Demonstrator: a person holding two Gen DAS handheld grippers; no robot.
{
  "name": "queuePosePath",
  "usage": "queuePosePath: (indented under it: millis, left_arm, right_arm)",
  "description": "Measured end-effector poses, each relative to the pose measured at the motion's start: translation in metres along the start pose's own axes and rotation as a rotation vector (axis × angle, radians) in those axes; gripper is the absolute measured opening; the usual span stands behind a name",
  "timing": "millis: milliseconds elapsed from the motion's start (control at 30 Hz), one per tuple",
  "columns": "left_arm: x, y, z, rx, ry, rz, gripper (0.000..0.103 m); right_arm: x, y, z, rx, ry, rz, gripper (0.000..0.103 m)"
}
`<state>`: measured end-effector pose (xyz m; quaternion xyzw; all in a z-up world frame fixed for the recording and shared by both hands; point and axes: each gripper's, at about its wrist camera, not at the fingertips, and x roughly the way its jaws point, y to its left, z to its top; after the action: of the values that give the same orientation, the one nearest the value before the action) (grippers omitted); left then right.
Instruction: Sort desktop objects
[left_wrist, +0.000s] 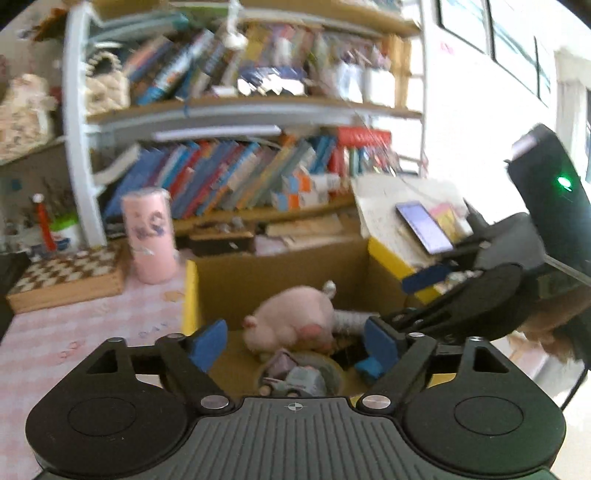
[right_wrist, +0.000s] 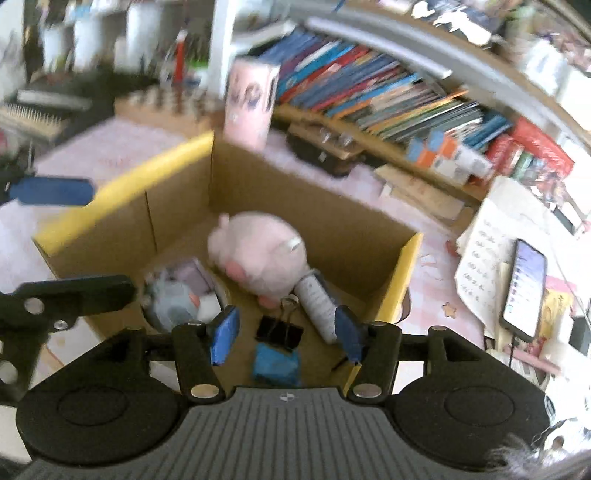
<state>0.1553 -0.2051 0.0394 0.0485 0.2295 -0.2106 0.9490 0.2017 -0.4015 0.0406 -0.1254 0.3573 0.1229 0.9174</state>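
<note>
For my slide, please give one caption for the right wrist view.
Open right gripper above yellow-rimmed cardboard box holding pink plush pig, black binder clip.

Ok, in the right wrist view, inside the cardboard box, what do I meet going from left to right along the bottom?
Grey plush toy → black binder clip → white tube. The pink plush pig lies behind them, so it is left out.

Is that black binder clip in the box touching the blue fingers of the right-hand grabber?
Apart. The right wrist view shows the black binder clip lying on the box floor between the open right gripper fingers, with bare cardboard on both sides.
</note>
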Motion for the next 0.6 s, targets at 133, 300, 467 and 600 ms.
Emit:
queuePosePath:
  millis: [133, 300, 467, 600]
  left_arm:
    - [-0.032, 0.019, 0.0, -0.072, -0.055, 0.067, 0.093]
    - [-0.07, 0.043, -0.008, -0.122, -0.099, 0.176, 0.097]
    - [-0.101, 0.06, -0.026, -0.15, -0.079, 0.273, 0.099]
    - [-0.125, 0.067, -0.044, -0.146, -0.059, 0.31, 0.1]
  right_arm:
    - [-0.034, 0.01, 0.0, 0.092, -0.096, -0.03, 0.057]
    - [-0.068, 0.031, -0.007, 0.164, -0.178, -0.073, 0.059]
    - [-0.095, 0.057, -0.029, 0.251, -0.219, -0.129, 0.062]
    - [-0.107, 0.08, -0.053, 0.325, -0.208, -0.164, 0.063]
